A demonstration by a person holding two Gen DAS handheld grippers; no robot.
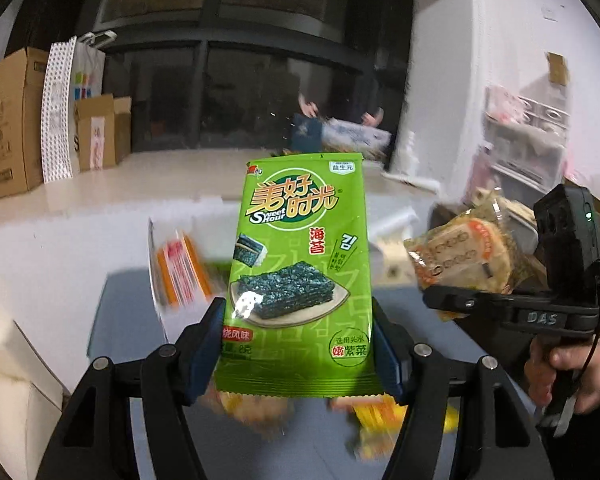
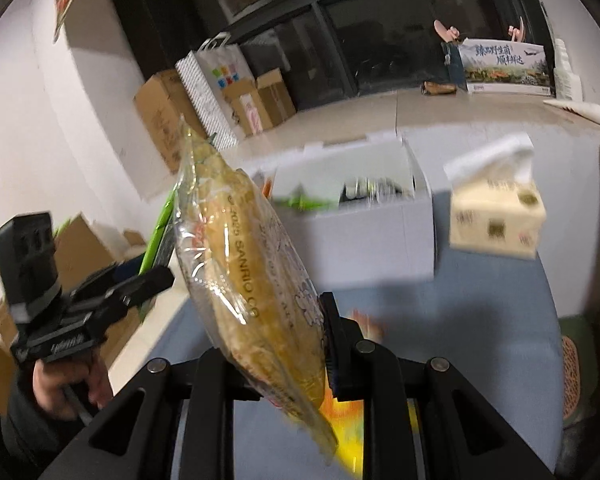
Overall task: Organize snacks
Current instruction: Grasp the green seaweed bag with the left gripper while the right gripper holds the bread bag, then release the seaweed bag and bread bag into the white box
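while my left gripper (image 1: 300, 344) pinches the flat green foil seaweed packet (image 1: 298, 272) by its lower edges, the packet stands upright in the middle of the left wrist frame, off the blue-grey tabletop (image 1: 132, 312). my right gripper (image 2: 284, 344) is pressed onto a clear plastic pack of golden-yellow biscuit (image 2: 236, 264), held edge-on and leaning toward the upper left of the right wrist frame. behind it, at centre, sits an open white cardboard box (image 2: 364, 232) with blurred packets inside, and to the right a cream tissue box (image 2: 496, 220). orange and yellow wrappers (image 1: 380, 416) lie blurred on the tabletop under the green packet.
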